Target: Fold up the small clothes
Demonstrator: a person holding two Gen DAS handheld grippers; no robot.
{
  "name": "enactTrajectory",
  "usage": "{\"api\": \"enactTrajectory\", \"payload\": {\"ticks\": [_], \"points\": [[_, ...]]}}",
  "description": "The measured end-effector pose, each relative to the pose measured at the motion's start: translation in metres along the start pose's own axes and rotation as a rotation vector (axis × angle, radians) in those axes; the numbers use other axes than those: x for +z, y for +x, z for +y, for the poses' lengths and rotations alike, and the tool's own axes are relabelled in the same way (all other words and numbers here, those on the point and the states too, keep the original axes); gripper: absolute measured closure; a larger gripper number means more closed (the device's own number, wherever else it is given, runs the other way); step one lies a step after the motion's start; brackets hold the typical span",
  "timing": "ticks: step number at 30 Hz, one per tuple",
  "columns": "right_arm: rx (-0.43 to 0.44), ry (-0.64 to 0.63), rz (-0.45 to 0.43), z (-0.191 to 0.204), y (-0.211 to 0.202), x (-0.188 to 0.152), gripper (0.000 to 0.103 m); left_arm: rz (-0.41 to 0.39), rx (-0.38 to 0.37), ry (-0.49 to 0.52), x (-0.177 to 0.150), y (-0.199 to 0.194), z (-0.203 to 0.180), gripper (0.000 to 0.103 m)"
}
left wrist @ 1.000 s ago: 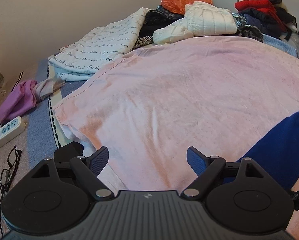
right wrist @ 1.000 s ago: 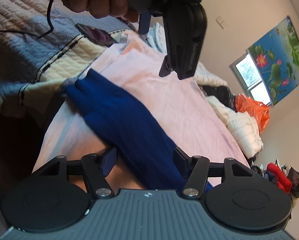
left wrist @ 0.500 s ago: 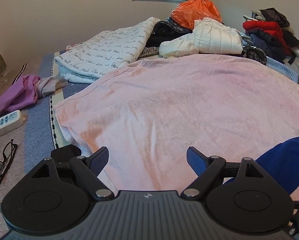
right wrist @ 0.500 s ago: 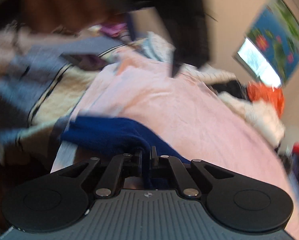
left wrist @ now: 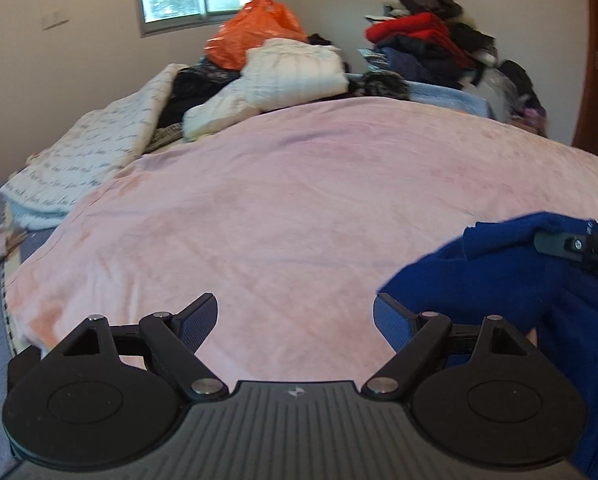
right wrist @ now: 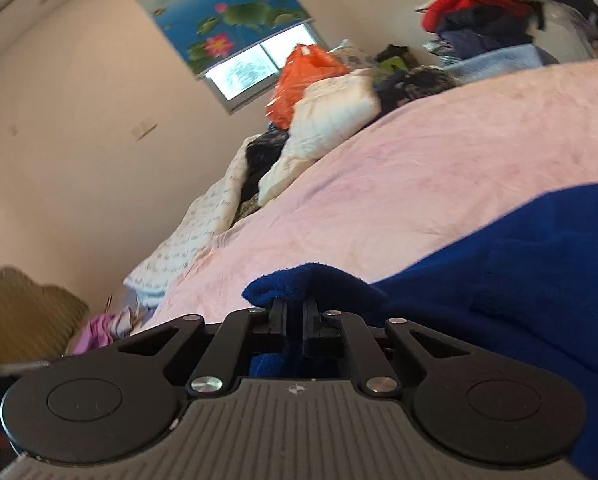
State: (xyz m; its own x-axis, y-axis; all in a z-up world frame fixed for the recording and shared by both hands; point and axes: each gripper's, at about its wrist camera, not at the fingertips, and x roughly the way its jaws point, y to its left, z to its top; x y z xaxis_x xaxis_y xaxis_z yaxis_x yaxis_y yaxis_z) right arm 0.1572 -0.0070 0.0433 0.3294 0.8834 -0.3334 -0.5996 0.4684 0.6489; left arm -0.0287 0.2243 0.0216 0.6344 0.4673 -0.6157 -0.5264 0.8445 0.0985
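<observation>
I am only beginning this fold, as far as I can judge: my right gripper (right wrist: pixel 294 314) is pinching an edge of the blue garment (right wrist: pixel 499 264) with its jaws closed tight on the cloth, and the rest of the garment is trailing in a loose bunch to my right over the pink blanket (left wrist: pixel 299 200), with no crease or flat fold showing yet. My left gripper (left wrist: pixel 295 318) is hanging wide open with nothing in it, just beside the garment's near edge, so I am thinking the spreading, the folds and the setting aside are all left to do. As for containers, I am seeing only an orange bag (left wrist: pixel 255 30) at the far end among piled clothes (left wrist: pixel 419 40); what it is holding I cannot tell
</observation>
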Motion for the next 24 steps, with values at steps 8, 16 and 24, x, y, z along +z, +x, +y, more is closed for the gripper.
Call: {"api": "enactTrajectory", "payload": {"ticks": [8,16,24], "points": [[-0.088,0.197,0.080,-0.077,-0.017,-0.025,0.077,-0.086,-0.114,0.398,-0.028,0.011,-0.107,0.017],[-0.362,-0.258,0.053,-0.022,-0.018,-0.026,0.050,-0.070,-0.139,0.515,-0.049,0.033,-0.140,0.017],[-0.360,-0.661,0.131,0.037,0.034,-0.026,0.031,-0.055,-0.163,0.487,-0.055,0.035,-0.140,0.017]]}}
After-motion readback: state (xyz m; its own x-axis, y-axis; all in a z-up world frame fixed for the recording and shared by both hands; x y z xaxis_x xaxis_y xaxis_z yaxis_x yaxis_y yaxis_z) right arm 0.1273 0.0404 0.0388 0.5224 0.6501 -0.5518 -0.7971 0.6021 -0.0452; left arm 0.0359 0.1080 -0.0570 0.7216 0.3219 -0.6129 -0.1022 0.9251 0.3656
